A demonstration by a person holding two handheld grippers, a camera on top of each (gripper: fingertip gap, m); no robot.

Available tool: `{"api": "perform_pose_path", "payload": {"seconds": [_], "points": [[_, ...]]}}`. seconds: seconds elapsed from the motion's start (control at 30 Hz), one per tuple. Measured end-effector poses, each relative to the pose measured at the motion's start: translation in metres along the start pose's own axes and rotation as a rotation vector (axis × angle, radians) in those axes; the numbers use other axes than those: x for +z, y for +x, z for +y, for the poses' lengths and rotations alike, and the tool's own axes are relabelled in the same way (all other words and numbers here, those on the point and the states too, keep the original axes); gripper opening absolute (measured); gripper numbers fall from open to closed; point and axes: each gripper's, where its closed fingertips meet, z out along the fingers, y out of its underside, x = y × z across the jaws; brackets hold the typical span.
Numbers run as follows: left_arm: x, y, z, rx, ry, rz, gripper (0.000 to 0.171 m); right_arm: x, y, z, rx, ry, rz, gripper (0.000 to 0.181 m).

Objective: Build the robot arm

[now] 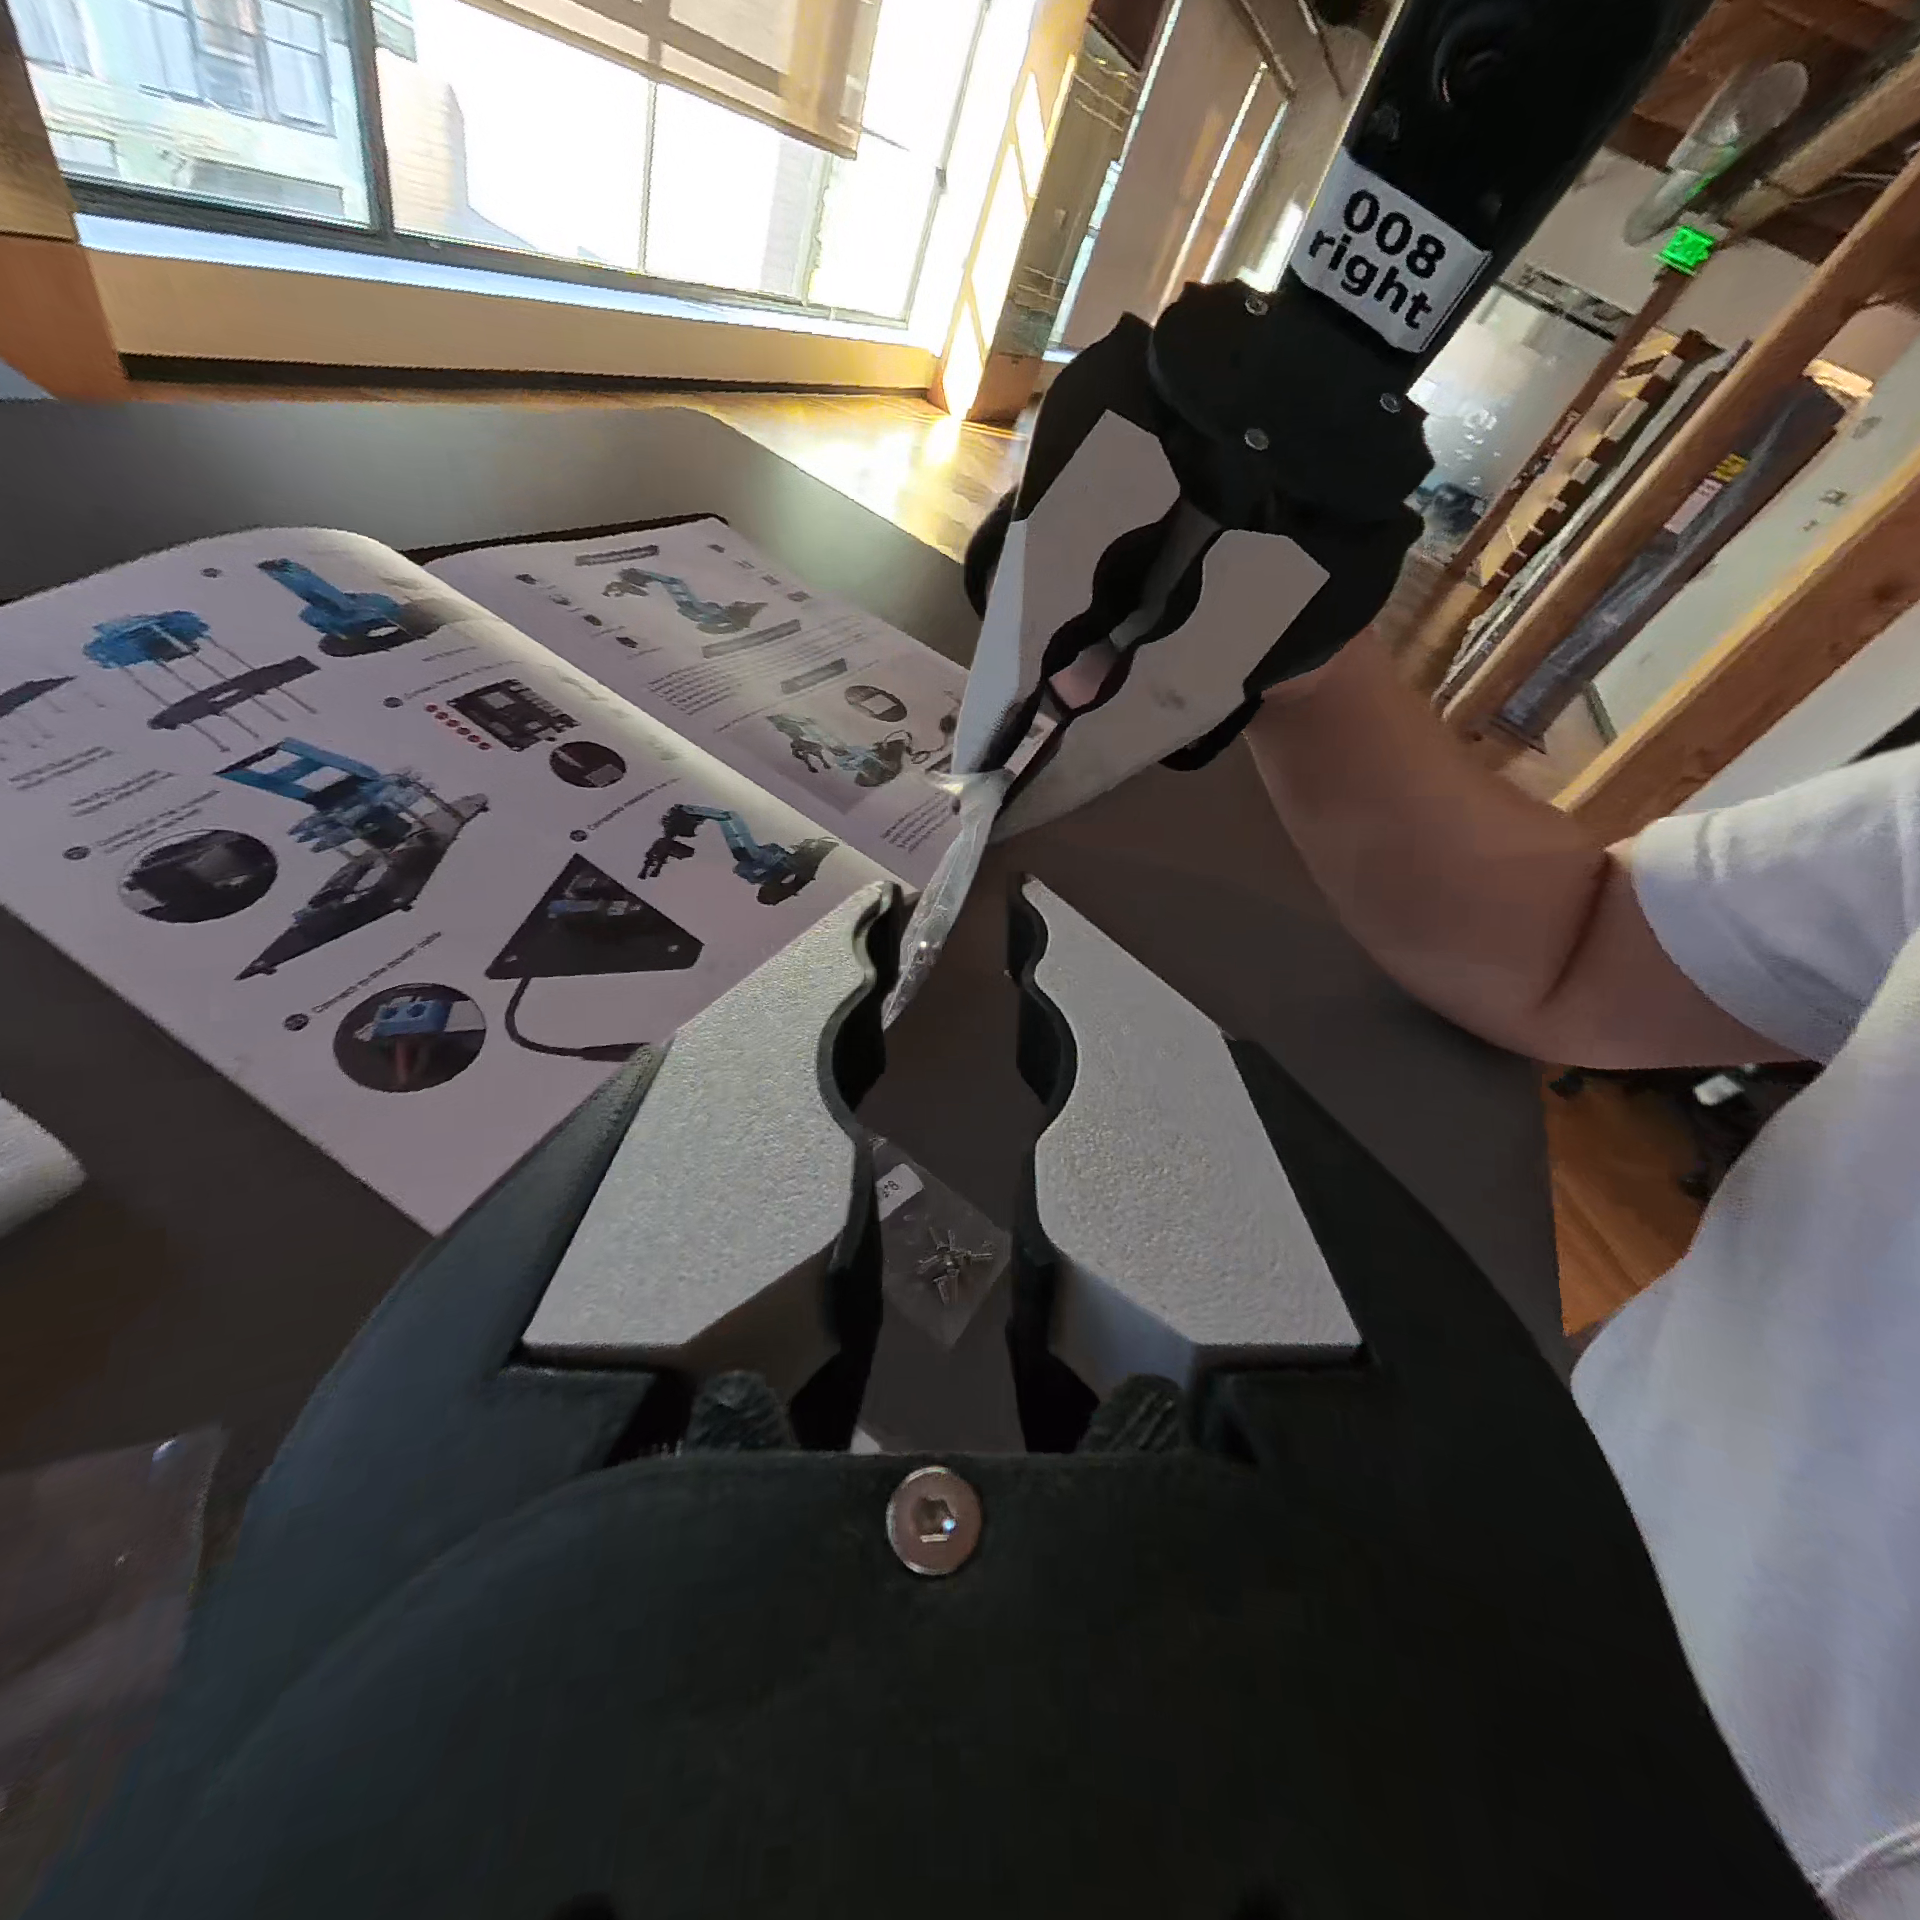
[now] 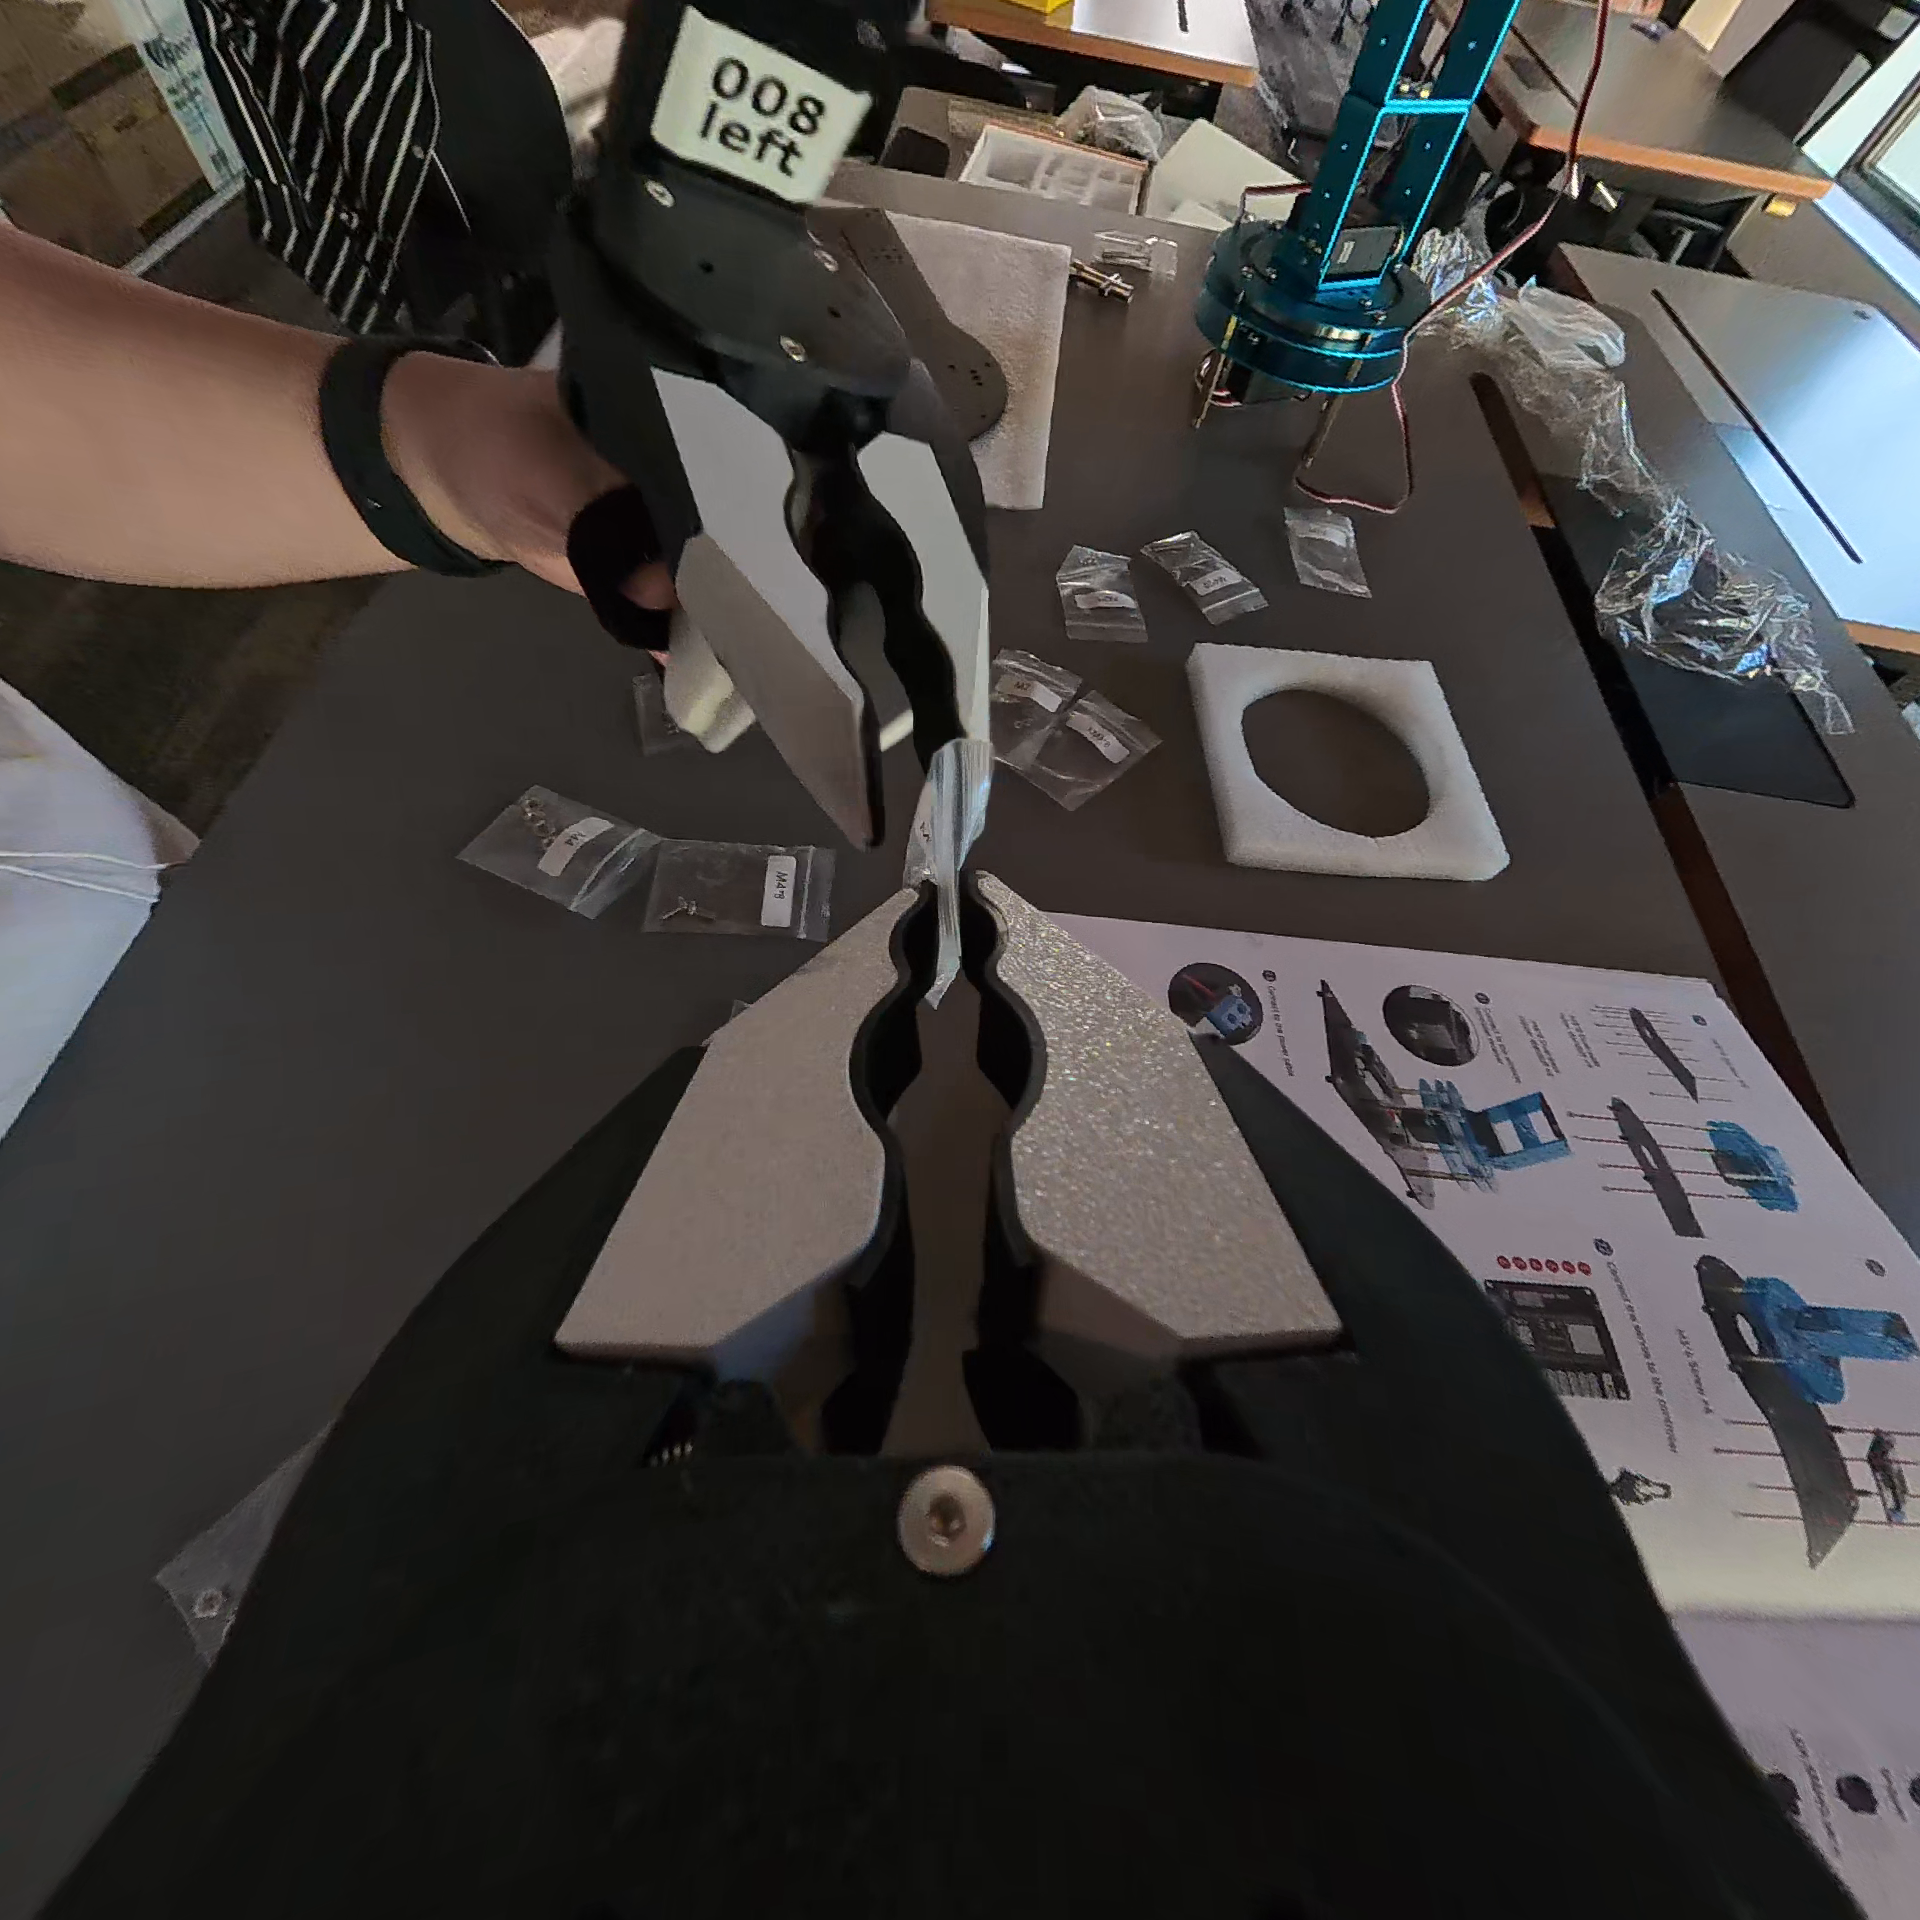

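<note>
A small clear plastic bag (image 1: pixel 935 904) hangs in the air over the dark table (image 2: pixel 312 1039). My right gripper (image 2: pixel 945 894) is shut on one end of it (image 2: pixel 951 810); it also shows in the left wrist view (image 1: pixel 987 779), coming down from the upper right. My left gripper (image 1: pixel 953 894) is open, with its fingers on either side of the bag's other end. The bag lies against one inner finger face, and the other finger stands clear of it. The left gripper also shows in the right wrist view (image 2: pixel 920 795), held by a hand in a black glove.
An open picture manual (image 1: pixel 416 779) (image 2: pixel 1558 1195) lies on the table. Several small bags of screws (image 2: pixel 748 888) (image 1: pixel 940 1257) lie around, with a white foam frame (image 2: pixel 1351 857), a blue robot arm base (image 2: pixel 1309 301) and crumpled plastic wrap (image 2: pixel 1662 582). A person in stripes (image 2: pixel 332 135) stands behind. Less than 4 cm separates the two grippers' tips.
</note>
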Motion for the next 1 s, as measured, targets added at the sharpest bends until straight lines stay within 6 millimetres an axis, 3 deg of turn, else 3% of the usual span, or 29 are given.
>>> {"api": "perform_pose_path", "payload": {"seconds": [0.17, 0.3, 0.37, 0.53, 0.73, 0.87, 1.0], "points": [[0.009, -0.001, 0.005, -0.067, 0.006, 0.069, 0.0, 0.0, 0.002, 0.004, 0.003, 0.002, 0.006, 0.002], [0.014, -0.005, 0.007, -0.109, 0.012, 0.107, 0.0, 0.0, 0.01, 0.009, 0.022, 0.008, 0.023, 0.003], [0.018, -0.009, 0.004, -0.133, 0.014, 0.131, 0.0, -0.002, 0.018, 0.01, 0.037, 0.025, 0.049, 0.005], [0.035, -0.024, -0.009, -0.137, 0.005, 0.183, 0.0, -0.021, 0.056, 0.017, 0.146, 0.095, 0.172, 0.038], [0.049, -0.048, -0.013, -0.122, 0.007, 0.233, 0.0, -0.035, 0.075, 0.036, 0.317, 0.179, 0.138, 0.039], [0.047, -0.059, 0.001, -0.146, -0.021, 0.187, 0.0, -0.033, 0.092, 0.052, 0.349, 0.158, 0.213, 0.045], [0.04, -0.065, 0.014, -0.118, -0.095, 0.126, 0.0, -0.025, 0.088, 0.053, 0.286, 0.139, 0.22, 0.044]]}}
